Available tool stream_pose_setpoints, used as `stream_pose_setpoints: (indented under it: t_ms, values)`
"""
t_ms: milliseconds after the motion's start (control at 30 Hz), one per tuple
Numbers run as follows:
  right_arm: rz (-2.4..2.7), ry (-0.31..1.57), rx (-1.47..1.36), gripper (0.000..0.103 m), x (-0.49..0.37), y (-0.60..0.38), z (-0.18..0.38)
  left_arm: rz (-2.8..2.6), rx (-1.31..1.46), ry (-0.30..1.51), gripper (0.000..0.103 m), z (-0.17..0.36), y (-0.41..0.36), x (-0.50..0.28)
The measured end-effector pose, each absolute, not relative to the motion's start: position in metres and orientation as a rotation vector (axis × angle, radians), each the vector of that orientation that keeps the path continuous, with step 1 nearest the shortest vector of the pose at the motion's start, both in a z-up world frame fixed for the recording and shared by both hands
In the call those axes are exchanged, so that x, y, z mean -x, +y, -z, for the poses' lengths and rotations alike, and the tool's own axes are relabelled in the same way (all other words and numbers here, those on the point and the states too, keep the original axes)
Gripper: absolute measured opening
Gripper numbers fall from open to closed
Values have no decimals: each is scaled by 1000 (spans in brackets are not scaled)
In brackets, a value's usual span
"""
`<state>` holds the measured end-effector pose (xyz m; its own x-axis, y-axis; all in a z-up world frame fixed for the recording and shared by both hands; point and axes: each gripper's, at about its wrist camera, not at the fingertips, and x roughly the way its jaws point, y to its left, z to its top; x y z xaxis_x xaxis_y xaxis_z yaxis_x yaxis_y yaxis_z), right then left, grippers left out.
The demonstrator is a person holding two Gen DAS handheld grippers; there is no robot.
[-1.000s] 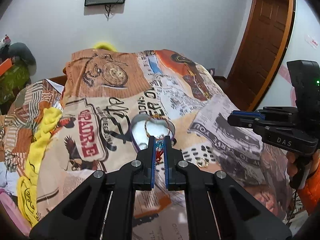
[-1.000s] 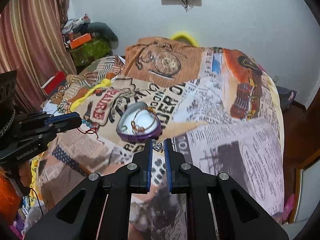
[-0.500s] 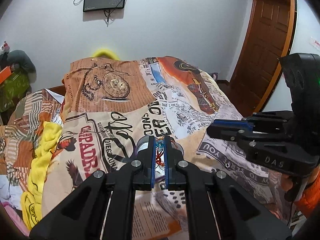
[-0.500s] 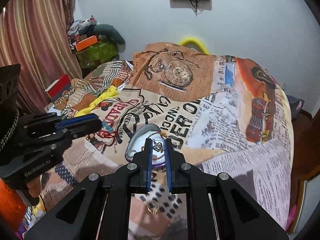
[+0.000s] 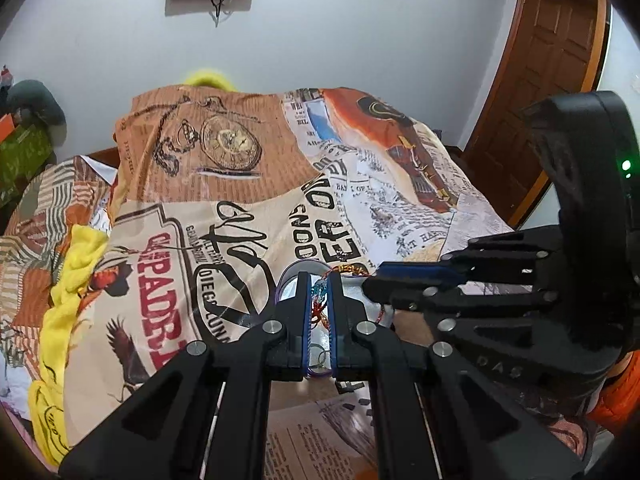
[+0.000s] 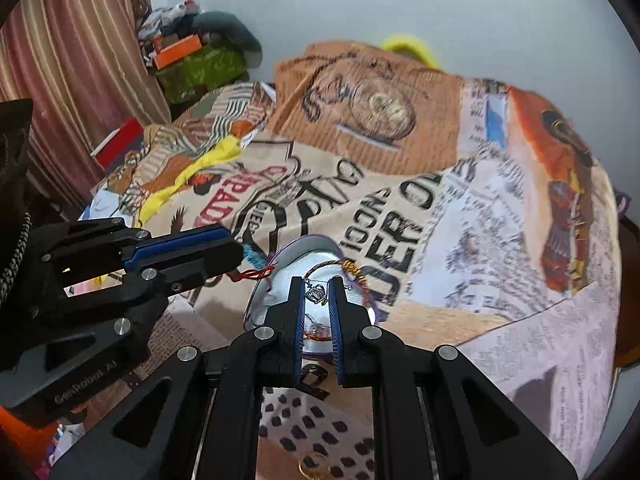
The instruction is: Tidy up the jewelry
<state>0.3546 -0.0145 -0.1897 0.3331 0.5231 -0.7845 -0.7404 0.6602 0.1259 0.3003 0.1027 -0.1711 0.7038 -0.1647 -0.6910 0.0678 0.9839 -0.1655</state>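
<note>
Over the tin (image 6: 280, 292) on the bed, the left gripper (image 5: 319, 292) pinches a limp red-thread bracelet (image 5: 318, 304) and the right gripper (image 6: 316, 294) a tiny silver charm (image 6: 316, 292), both light and snag-prone, best held by their beads.

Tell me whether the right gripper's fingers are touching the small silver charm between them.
Touching. The right wrist view shows the silver charm pinched at the tips of the right gripper, both pads against it, hanging over the heart-shaped dish.
</note>
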Motion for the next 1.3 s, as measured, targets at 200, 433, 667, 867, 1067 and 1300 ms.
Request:
stream_pose_setpoints:
  t_ms: [200,433,667,867,1067,1300]
  values:
    - [-847,980,283,10,-367,-4,209,142,141,814,6,186,107,-309]
    - [-847,1013,309,11,-373,1,222,160,164,849,5,198,109,-318]
    - [-856,1025,321,11,-373,5,228,162,167,849,5,198,109,-318]
    - [-859,1055,320,11,-373,7,228,144,155,832,6,186,112,-311]
    - [-853,1045,311,25,-366,1,214,116,153,802,9,167,119,-296]
    - [-816,937,346,25,-343,-18,182,83,121,777,24,150,118,-277]
